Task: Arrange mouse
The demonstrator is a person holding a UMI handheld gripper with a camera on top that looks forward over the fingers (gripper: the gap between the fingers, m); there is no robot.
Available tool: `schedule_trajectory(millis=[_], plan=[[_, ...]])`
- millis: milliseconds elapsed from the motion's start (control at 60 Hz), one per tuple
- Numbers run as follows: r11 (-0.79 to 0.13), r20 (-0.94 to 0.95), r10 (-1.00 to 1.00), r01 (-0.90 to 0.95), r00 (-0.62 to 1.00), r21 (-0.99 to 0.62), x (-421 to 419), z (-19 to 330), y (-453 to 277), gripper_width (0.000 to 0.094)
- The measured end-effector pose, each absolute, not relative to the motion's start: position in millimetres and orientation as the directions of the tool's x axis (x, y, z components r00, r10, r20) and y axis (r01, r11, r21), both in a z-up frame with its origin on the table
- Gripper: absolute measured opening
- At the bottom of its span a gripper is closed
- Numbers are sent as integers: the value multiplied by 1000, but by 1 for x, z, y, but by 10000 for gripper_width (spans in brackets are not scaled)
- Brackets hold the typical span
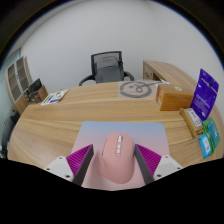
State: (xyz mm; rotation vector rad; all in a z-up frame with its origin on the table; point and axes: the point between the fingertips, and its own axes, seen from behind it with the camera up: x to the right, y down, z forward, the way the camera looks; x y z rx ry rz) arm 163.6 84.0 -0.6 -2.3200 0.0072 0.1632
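Plenty of bare light-wood desk top (90, 110) ahead and to the left, out to the far edge by the black mesh office chair (105, 67). More crowded on the right: brown cardboard box (173, 97), purple upright carton (207, 95). Pale blue-grey rectangular mouse mat (115, 132) just ahead of the fingers. Pink, rounded, glossy computer mouse (112, 161) with a scroll wheel on top, sitting between the purple pads (150, 160). Handheld two-finger gripper (113, 165) pointing forward, level over the desk, fingers pressed against both sides of the mouse.
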Motion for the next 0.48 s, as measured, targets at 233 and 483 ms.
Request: schedule_trajectory(millis=[233, 483], plan=[[-654, -97, -12, -82, 995, -752, 159, 42, 34, 835], [-595, -96, -71, -119, 993, -795, 117, 98, -96, 835]])
